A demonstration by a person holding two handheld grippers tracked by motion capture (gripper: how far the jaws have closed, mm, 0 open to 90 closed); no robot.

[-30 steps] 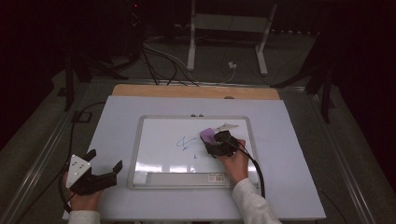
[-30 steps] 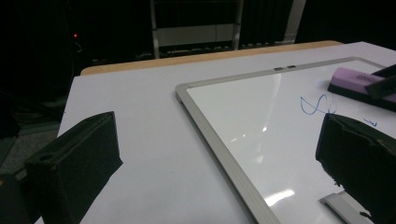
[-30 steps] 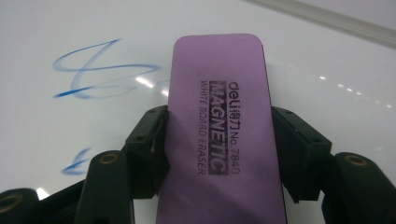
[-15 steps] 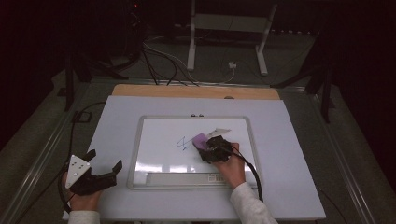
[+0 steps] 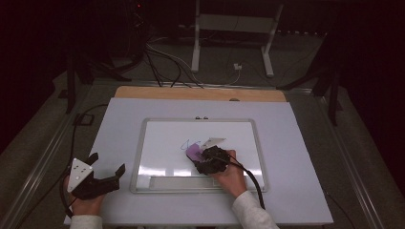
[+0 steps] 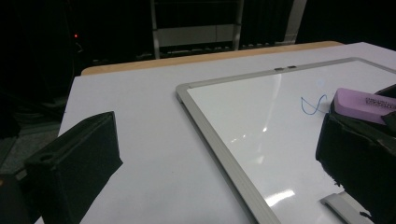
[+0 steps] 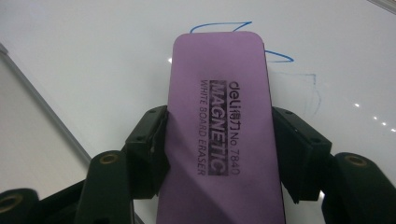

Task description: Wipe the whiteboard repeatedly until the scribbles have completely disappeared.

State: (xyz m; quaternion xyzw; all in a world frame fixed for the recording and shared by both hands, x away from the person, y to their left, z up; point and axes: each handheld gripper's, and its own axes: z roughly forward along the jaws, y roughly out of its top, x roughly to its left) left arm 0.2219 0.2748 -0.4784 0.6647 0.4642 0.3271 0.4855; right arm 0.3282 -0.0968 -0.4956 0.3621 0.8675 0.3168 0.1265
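Right gripper clamps the purple whiteboard eraser by its long sides, sitting on the whiteboard just short of the blue scribble. Keep it flat, sweep across the strokes (faint traces too). Left gripper idles open beside the board.

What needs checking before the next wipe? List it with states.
1. Eraser clamped in right gripper: ok, jaws press both long sides.
2. Blue marks left on whiteboard: not ok, a scribble remains beyond the eraser.
3. Eraser flat on the board: cannot tell.
4. Left gripper out of the wipe path: ok, open, beside the frame.
5. Cable off the marks: ok, it trails toward the person.
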